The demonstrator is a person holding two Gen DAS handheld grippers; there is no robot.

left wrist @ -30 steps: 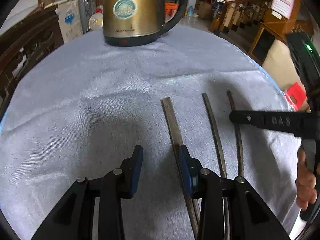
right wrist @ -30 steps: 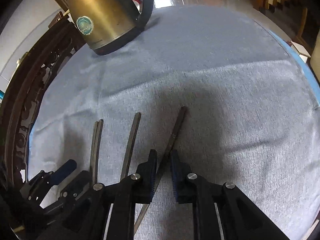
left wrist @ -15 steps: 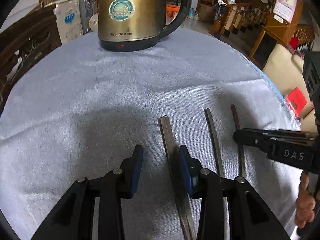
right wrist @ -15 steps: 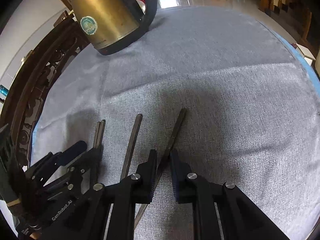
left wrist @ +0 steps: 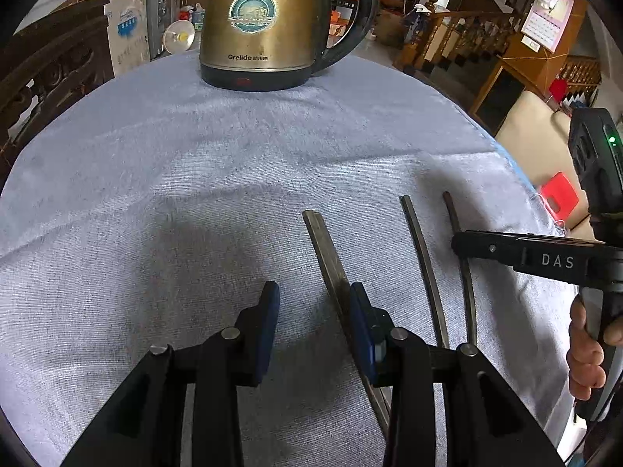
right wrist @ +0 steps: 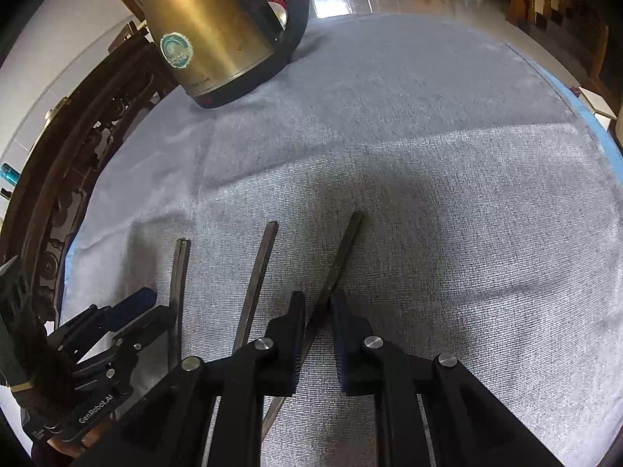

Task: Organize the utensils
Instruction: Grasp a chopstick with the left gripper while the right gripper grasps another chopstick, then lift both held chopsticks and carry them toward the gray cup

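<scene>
Grey-blue cloth covers the round bench [left wrist: 163, 179]; a brass-coloured electric kettle with black handle [left wrist: 261, 19] stands at its far edge.

Left wrist view: my left hand-held gripper [left wrist: 313, 329] stands partly open, gripping nothing; a pair of dark flat metal chopsticks [left wrist: 327, 257] lies against its right pad. Two single dark chopsticks lie further right.

Right wrist view: my right hand-held gripper [right wrist: 316, 340] is nearly closed, pinching the rightmost dark chopstick [right wrist: 340, 257]. The middle single chopstick [right wrist: 259, 276] lies apart, between it and the pair.
</scene>
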